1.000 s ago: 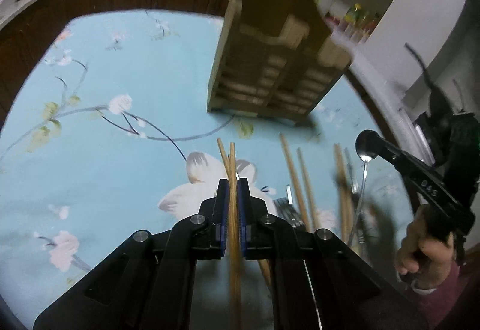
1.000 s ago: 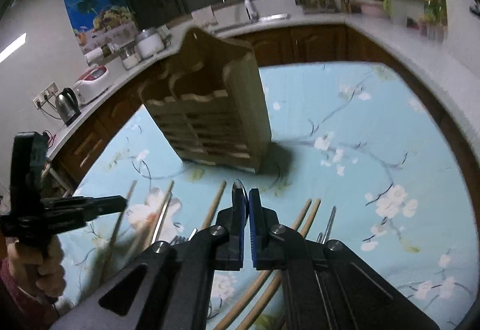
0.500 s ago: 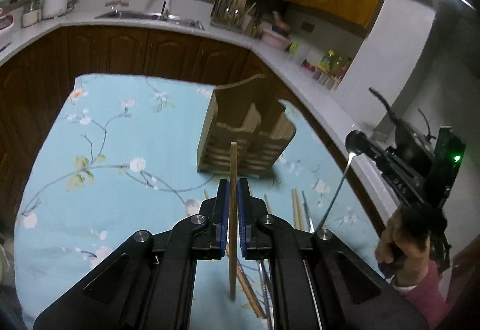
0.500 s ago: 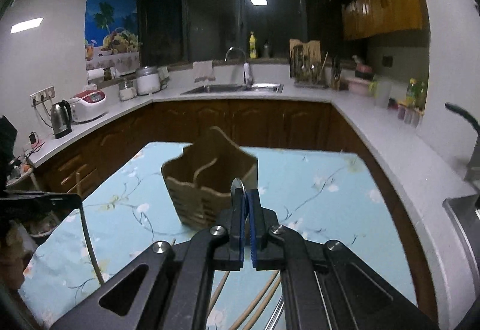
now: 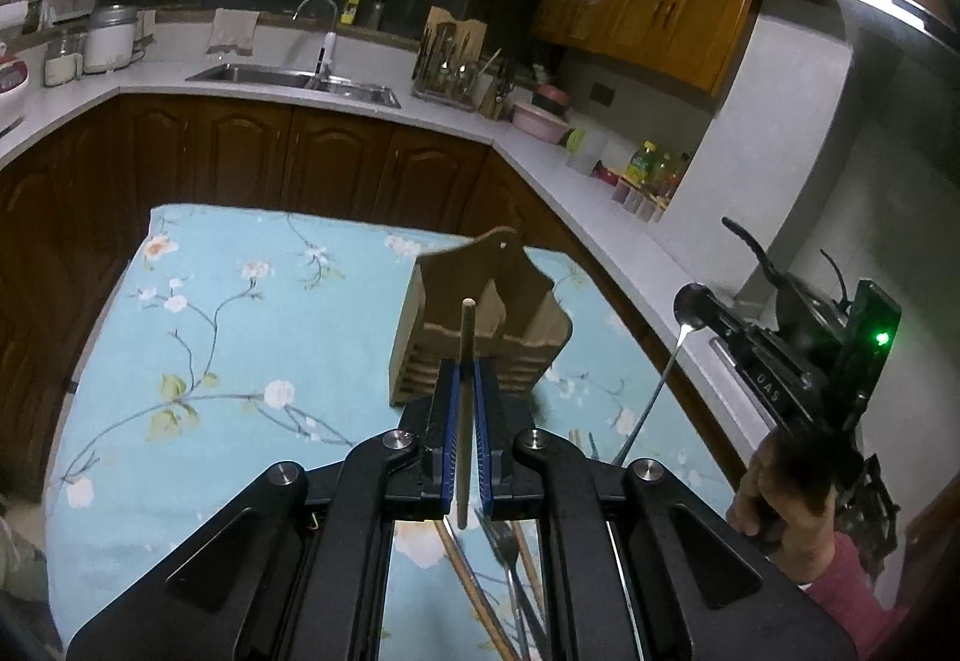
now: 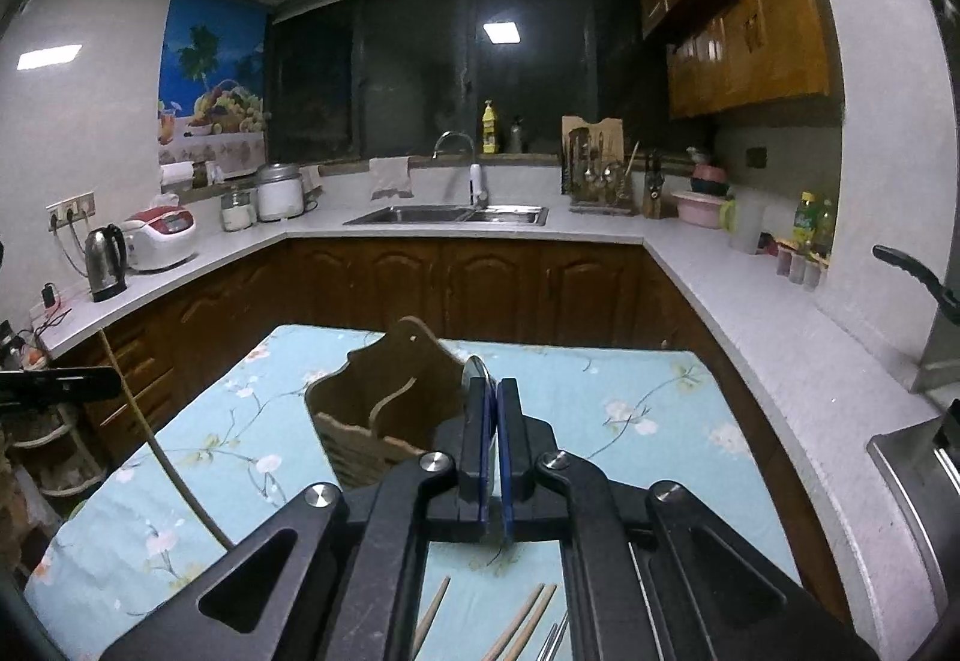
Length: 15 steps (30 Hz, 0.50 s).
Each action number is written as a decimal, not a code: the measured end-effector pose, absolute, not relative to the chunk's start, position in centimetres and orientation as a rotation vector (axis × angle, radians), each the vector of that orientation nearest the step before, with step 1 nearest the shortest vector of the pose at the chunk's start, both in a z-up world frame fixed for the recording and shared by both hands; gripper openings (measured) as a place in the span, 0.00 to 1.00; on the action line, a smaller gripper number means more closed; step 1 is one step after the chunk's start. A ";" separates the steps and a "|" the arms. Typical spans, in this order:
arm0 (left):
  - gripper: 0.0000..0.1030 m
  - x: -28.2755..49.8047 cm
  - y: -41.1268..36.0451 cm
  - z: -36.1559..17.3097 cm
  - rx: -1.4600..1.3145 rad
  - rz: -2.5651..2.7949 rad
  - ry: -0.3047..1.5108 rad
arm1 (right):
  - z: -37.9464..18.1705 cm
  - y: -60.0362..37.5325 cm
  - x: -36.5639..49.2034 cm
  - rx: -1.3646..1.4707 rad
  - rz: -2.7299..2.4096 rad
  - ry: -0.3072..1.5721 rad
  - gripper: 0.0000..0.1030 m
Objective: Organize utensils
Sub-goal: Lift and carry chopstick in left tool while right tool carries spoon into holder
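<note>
Left wrist view: left gripper pinches an upright chopstick; right gripper is clamped on a spoon. Both hang short of the wooden holder on the table; either may snag its divider.

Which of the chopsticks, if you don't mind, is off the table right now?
The chopstick clamped upright in the left gripper; the others lie flat on the tablecloth.
</note>
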<state>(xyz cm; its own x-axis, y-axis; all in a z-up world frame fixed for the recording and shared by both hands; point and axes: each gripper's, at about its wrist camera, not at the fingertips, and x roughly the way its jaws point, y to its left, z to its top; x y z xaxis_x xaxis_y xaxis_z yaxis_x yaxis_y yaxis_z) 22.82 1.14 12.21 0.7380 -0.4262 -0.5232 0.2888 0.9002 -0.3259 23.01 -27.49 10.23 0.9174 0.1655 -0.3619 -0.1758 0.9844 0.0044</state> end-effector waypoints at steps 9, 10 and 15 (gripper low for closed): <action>0.04 24.9 1.1 15.8 -0.232 -0.396 0.534 | 11.8 -27.2 24.9 -0.040 0.128 0.299 0.02; 0.04 25.3 1.2 16.4 -0.231 -0.394 0.520 | 11.9 -27.1 25.1 -0.045 0.121 0.292 0.02; 0.04 27.4 1.3 19.5 -0.227 -0.388 0.443 | 13.6 -26.4 27.1 -0.072 0.070 0.222 0.02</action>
